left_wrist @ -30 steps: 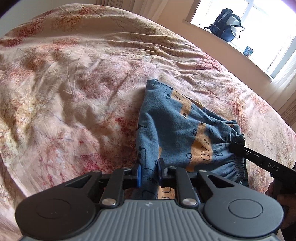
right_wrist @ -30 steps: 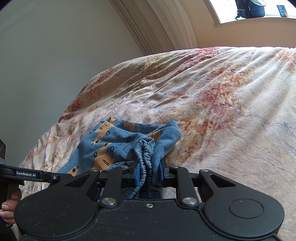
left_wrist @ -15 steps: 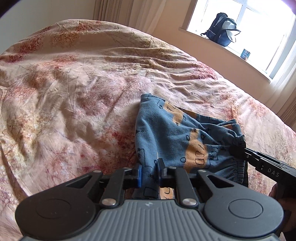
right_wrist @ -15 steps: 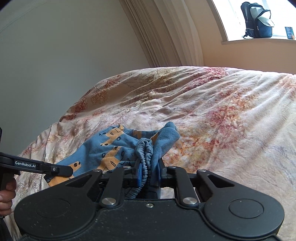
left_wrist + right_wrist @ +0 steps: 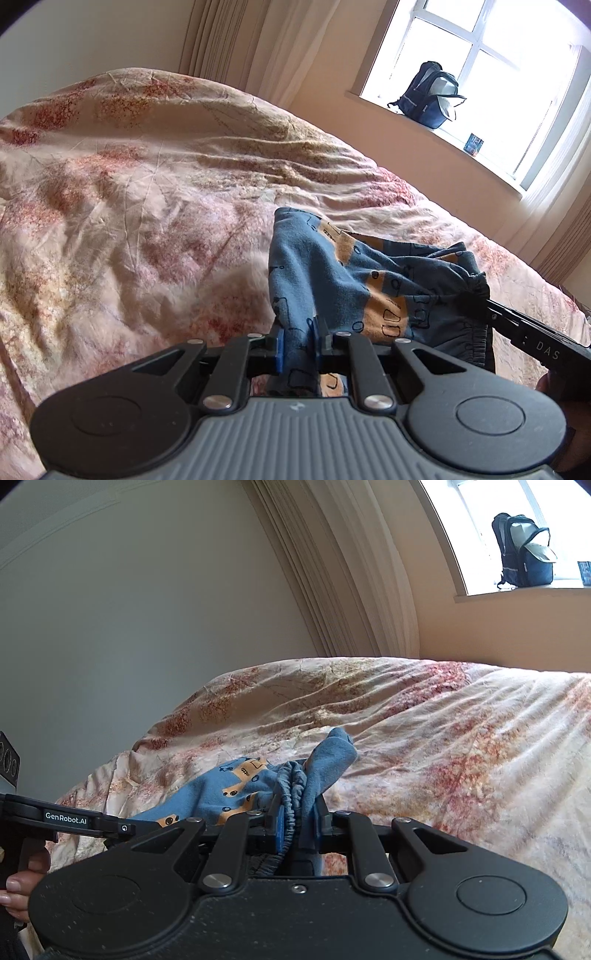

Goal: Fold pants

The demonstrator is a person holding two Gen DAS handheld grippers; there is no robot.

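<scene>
The pants (image 5: 354, 280) are small, blue with orange patches and dark line drawings, bunched on the bed. My left gripper (image 5: 298, 345) is shut on a fold of the blue fabric at its near edge. My right gripper (image 5: 298, 825) is shut on the gathered elastic waistband (image 5: 291, 790). In the left wrist view the right gripper (image 5: 480, 301) comes in from the right, pinching the waistband. In the right wrist view the left gripper (image 5: 147, 827) enters from the left, at the pants (image 5: 236, 790). The cloth hangs lifted between the two.
The bed has a wrinkled cream and red floral cover (image 5: 129, 206). A dark blue backpack (image 5: 430, 94) and a small box (image 5: 474, 142) stand on the windowsill. Curtains (image 5: 347, 576) hang at the wall behind the bed.
Both grippers have risen and tilted upward, keeping hold of the pants. More wall, curtain and window show now, and the pants are lifted higher off the cover.
</scene>
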